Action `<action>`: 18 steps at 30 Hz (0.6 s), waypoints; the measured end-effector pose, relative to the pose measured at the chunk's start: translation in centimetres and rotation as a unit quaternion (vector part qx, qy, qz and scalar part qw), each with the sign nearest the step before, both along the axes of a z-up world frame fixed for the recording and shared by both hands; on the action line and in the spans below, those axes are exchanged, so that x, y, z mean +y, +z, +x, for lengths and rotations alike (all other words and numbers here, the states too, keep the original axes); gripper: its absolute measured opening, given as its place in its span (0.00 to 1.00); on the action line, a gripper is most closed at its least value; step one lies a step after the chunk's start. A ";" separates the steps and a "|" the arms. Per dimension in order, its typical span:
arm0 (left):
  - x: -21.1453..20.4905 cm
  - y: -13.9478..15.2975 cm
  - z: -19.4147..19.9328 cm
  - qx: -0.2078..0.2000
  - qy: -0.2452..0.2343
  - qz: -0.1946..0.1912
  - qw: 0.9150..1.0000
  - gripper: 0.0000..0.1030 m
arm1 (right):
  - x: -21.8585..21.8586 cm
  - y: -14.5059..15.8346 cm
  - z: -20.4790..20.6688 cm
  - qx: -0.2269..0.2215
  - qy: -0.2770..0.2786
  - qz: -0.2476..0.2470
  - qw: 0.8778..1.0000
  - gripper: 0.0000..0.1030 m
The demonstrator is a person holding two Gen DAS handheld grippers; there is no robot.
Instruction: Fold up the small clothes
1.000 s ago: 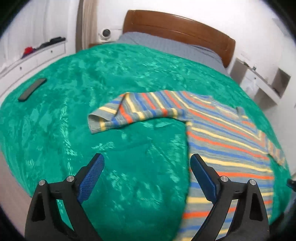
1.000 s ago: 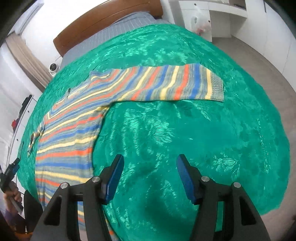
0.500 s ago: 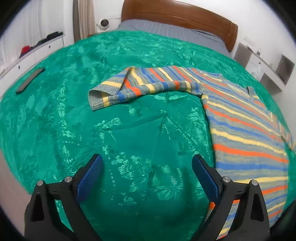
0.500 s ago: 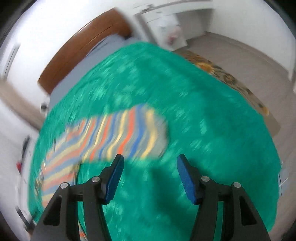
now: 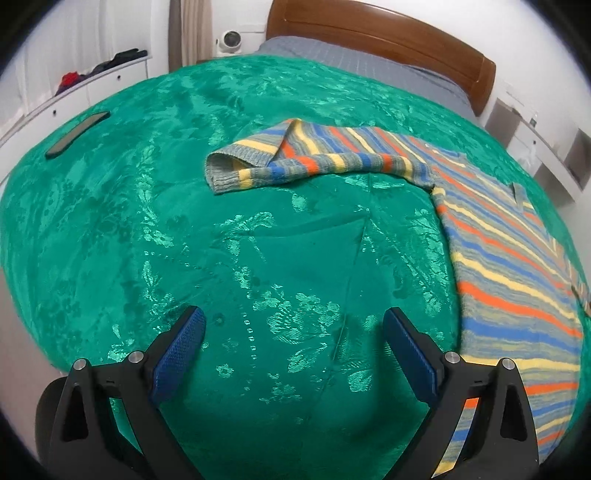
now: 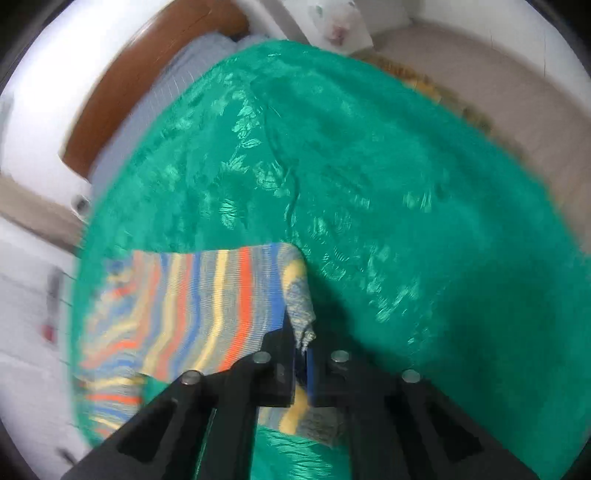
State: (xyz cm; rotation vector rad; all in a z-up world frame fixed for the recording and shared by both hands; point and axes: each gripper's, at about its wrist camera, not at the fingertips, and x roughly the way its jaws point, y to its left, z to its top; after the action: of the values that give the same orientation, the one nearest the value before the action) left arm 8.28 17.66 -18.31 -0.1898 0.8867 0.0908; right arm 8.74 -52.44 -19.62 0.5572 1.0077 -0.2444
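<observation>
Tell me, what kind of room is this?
Almost certainly a bedroom. A bed with a wooden headboard fills the view, covered by a green bedspread with a striped sweater spread on it, and white drawers stand along the wall.

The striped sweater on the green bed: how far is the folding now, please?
It has hardly started. Done: the striped sweater lies spread on the green blanket, with no fold visible in its body. In hand: the right gripper is shut on the cuff of one sleeve. The left gripper is open over bare blanket. Left: the other sleeve, whose cuff end is turned over, and the body.
</observation>
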 end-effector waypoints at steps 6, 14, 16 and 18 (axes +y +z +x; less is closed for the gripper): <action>0.6 -0.1 -0.1 -0.001 0.012 -0.005 1.000 0.95 | -1.8 -1.5 -0.3 0.033 -0.031 -0.053 0.998 0.02; 0.0 -0.8 0.4 0.012 0.014 0.017 1.000 0.96 | -0.6 -1.1 -0.5 0.022 -0.007 -0.065 0.998 0.02; -0.3 -0.8 0.2 0.010 0.011 0.025 1.000 0.96 | -0.5 -1.1 -0.2 0.024 -0.001 -0.069 0.997 0.02; -0.2 -0.7 0.2 0.009 0.011 0.022 1.000 0.96 | -0.5 -1.1 -0.1 0.025 0.001 -0.068 0.997 0.02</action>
State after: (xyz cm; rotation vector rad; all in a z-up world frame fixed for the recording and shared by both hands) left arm 8.46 17.43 -19.04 -0.1585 0.8992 0.1315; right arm 8.67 -52.94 -20.67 0.4273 1.0313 -0.3237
